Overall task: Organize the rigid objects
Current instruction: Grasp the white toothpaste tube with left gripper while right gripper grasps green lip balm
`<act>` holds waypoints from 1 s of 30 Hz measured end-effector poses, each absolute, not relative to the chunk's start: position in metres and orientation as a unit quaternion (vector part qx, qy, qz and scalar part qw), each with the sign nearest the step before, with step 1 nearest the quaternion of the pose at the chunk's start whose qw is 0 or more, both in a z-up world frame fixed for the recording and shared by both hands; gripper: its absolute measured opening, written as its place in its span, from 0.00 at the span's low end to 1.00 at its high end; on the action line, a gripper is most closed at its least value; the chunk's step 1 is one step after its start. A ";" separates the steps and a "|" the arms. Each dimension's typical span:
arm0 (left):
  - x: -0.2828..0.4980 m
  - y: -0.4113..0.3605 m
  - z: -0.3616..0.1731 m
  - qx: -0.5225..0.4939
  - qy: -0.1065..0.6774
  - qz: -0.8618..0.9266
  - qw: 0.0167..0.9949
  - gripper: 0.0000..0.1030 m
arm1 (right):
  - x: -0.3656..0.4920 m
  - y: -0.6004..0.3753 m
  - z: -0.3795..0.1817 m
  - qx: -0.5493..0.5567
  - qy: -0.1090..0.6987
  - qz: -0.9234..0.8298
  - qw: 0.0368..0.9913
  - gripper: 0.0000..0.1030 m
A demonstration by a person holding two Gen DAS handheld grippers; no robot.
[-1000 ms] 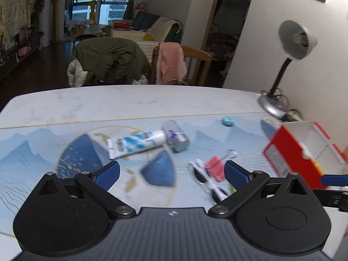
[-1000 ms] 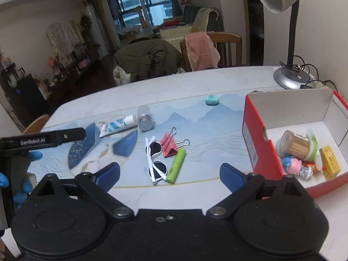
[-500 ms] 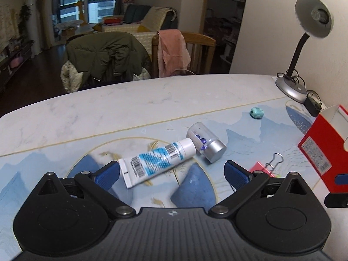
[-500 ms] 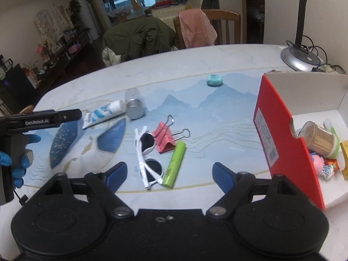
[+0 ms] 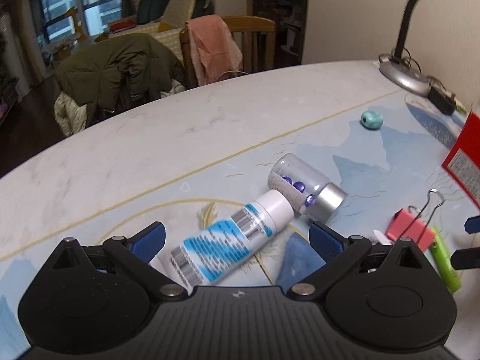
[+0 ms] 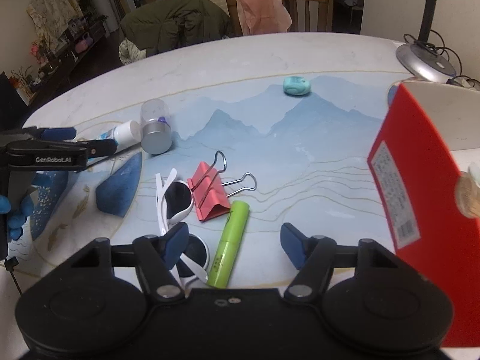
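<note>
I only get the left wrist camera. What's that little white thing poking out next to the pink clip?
Observer: White sunglasses, lying against the clip.
Child: Is anything going for the green tube?
Observer: Yes. The right gripper hangs over the green tube. Its fingers are open and have just been closing. The tube lies between them, not pinched.
Child: Can you see a person?
Observer: Only a hand in a blue glove, at the left edge.
</note>
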State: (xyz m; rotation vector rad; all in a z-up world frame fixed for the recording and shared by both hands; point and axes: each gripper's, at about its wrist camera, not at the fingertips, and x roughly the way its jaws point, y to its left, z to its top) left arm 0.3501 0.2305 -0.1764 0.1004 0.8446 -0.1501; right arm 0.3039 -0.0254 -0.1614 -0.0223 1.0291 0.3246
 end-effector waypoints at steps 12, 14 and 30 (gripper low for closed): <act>0.373 0.219 -0.195 0.110 0.409 -0.109 0.899 0.99 | 0.316 -0.019 -0.180 -0.027 0.508 0.138 0.850 0.41; 0.373 0.218 -0.198 0.116 0.409 -0.112 0.898 0.96 | 0.317 -0.019 -0.182 -0.029 0.509 0.136 0.849 0.40; 0.362 0.216 -0.191 0.088 0.424 -0.125 0.893 0.38 | 0.309 -0.014 -0.183 -0.060 0.496 0.137 0.855 0.15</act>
